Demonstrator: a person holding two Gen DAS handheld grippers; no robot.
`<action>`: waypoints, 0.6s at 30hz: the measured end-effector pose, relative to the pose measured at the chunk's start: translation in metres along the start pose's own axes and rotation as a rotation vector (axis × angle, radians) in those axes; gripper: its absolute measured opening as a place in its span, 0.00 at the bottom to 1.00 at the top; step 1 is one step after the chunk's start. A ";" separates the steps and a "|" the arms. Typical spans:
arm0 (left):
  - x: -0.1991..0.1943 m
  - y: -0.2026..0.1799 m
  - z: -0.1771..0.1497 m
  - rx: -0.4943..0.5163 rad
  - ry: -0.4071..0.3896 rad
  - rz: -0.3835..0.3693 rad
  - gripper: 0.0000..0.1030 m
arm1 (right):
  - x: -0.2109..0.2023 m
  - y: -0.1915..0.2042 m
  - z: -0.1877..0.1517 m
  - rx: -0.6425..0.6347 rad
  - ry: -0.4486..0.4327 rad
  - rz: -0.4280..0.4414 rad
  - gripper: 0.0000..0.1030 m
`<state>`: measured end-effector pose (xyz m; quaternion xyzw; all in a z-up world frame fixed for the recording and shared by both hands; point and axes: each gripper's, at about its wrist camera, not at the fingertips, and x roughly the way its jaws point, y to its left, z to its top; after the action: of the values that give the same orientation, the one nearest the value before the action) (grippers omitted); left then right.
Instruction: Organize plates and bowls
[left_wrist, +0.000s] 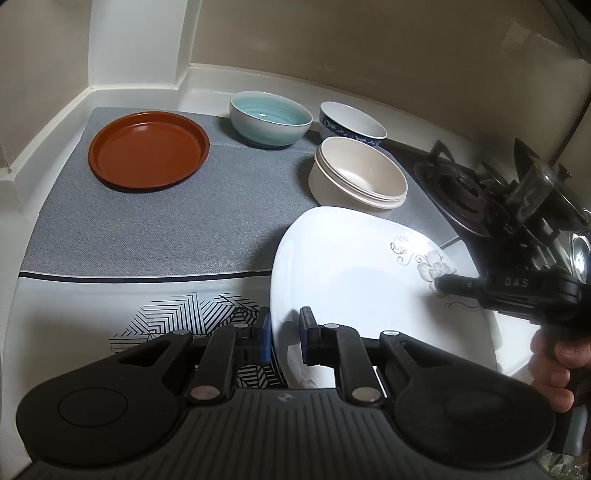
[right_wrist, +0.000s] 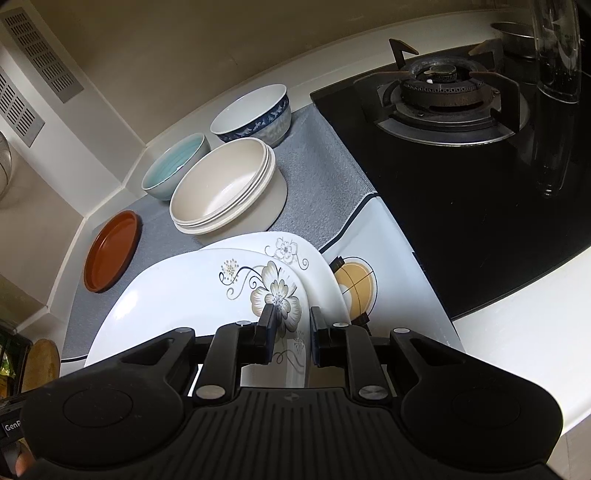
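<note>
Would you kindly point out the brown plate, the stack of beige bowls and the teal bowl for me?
brown plate (left_wrist: 147, 149): left wrist view, on its flat centre.
stack of beige bowls (right_wrist: 221, 184): right wrist view, on the inside of the top bowl.
teal bowl (left_wrist: 267, 112): left wrist view, on its glazed inside.

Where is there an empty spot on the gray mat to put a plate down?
The bare gray mat between the brown plate, the beige bowl stack and the white flowered plates. The back is crowded by the teal bowl and blue-patterned bowl.
</note>
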<state>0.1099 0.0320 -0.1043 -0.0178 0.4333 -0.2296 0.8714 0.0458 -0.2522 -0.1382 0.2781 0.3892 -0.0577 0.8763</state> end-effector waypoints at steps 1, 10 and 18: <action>0.000 0.000 0.000 -0.001 0.000 -0.001 0.16 | 0.000 0.000 0.000 -0.005 -0.001 -0.002 0.19; 0.001 0.001 0.000 -0.015 0.004 -0.007 0.16 | -0.002 0.004 -0.001 -0.040 -0.007 -0.028 0.20; 0.000 0.000 0.001 -0.018 0.004 0.001 0.16 | -0.002 0.013 -0.004 -0.079 -0.014 -0.063 0.25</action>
<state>0.1108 0.0318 -0.1043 -0.0251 0.4370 -0.2254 0.8704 0.0459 -0.2392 -0.1326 0.2307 0.3934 -0.0719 0.8870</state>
